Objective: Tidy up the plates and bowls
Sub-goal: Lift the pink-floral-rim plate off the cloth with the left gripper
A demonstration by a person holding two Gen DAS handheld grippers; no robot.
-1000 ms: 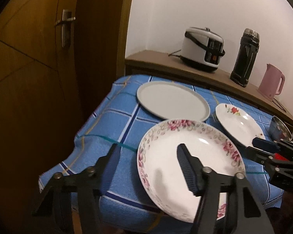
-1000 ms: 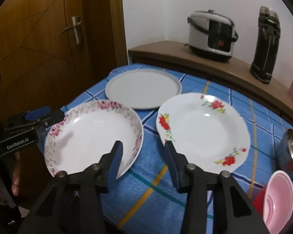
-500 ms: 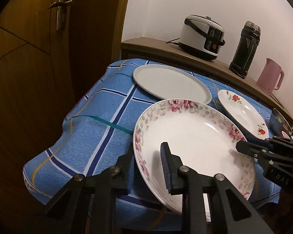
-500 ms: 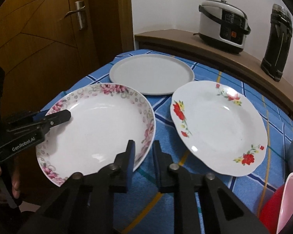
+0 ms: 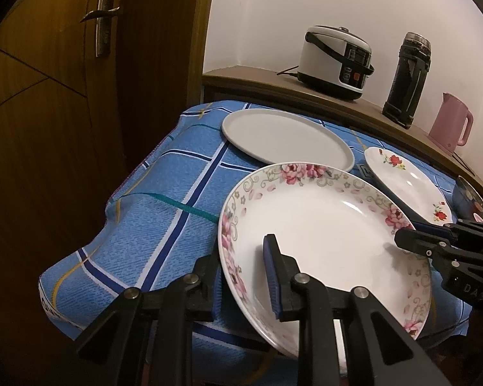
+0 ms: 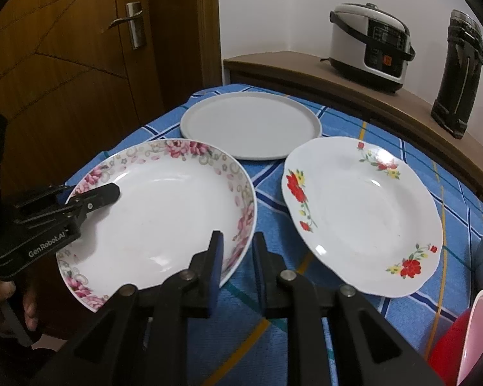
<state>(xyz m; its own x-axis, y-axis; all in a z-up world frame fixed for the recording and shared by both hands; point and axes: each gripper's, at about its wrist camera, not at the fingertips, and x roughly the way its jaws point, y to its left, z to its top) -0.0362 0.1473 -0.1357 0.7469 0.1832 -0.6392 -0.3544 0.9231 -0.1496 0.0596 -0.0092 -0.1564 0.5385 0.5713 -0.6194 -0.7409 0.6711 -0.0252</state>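
A pink-flowered deep plate (image 5: 325,234) (image 6: 157,222) is held between both grippers, tilted above the blue checked tablecloth (image 5: 164,199). My left gripper (image 5: 241,276) is shut on its left rim and also shows in the right wrist view (image 6: 90,197). My right gripper (image 6: 236,257) is shut on its right rim and also shows in the left wrist view (image 5: 412,231). A red-flowered plate (image 6: 360,215) (image 5: 409,183) lies to the right. A flat grey plate (image 6: 251,125) (image 5: 286,138) lies behind.
A pink bowl in a red one (image 6: 467,334) and a metal bowl (image 5: 470,196) sit at the right. A rice cooker (image 6: 370,46), dark flask (image 6: 460,74) and pink kettle (image 5: 450,124) stand on the wooden shelf behind. A wooden door (image 5: 64,96) is left.
Both grippers closed from open onto opposite rims of the pink-flowered plate, and the plate now sits higher and tilted off the cloth.
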